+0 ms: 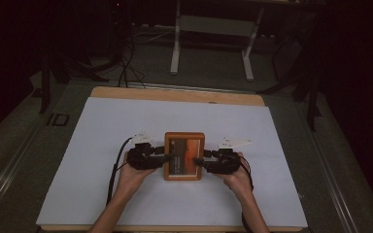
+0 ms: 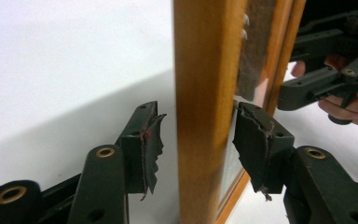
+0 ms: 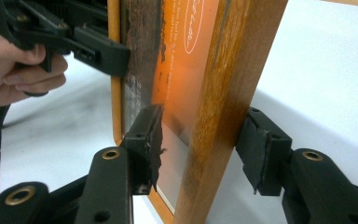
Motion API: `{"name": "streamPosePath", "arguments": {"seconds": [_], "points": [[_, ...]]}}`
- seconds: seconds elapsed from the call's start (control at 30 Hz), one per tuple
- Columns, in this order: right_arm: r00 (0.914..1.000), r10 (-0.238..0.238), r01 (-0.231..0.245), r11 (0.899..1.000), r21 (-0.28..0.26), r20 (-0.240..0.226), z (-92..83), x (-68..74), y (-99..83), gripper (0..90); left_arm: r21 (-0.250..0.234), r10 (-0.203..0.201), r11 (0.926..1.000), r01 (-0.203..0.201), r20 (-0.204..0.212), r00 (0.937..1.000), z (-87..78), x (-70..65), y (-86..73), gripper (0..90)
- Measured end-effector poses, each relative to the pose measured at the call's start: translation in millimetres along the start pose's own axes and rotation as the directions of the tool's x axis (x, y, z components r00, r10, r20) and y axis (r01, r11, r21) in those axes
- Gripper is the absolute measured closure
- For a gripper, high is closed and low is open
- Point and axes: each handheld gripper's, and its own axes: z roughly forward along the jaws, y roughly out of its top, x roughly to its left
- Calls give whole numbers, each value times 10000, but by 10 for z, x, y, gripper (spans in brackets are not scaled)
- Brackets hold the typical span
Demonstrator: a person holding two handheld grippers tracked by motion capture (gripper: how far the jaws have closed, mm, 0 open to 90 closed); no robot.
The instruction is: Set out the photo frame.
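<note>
While both hands sit at its sides:
Picture frame (image 1: 184, 156): flat, mid-table on the white sheet (image 1: 102, 145).
Left gripper (image 1: 159, 156): jaws apart, straddling the frame's left rail, pads clear.
Right gripper (image 1: 200, 161): jaws apart around the right rail, not pressing.

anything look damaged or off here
The pads on the left gripper are torn, with ragged, frayed edges curling off both jaws; the right gripper shows similar fraying on one pad. The wooden picture frame between them looks intact and lies square on the white table cover.
</note>
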Motion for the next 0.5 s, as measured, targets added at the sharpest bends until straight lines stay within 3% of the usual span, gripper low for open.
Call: {"name": "streamPosePath", "arguments": {"seconds": [0.27, 0.5], "points": [[10000, -30, 30, 10000, -57, 3, -38, -1, 8, 486, -96, -90, 9999, 90, 37, 10000, -33, 8, 12, 488], [9998, -56, 61, 9995, -304, 169, -217, 4, 89, 433, -493, -125, 9987, 126, 16, 9999, -168, 17, 71, 463]]}}
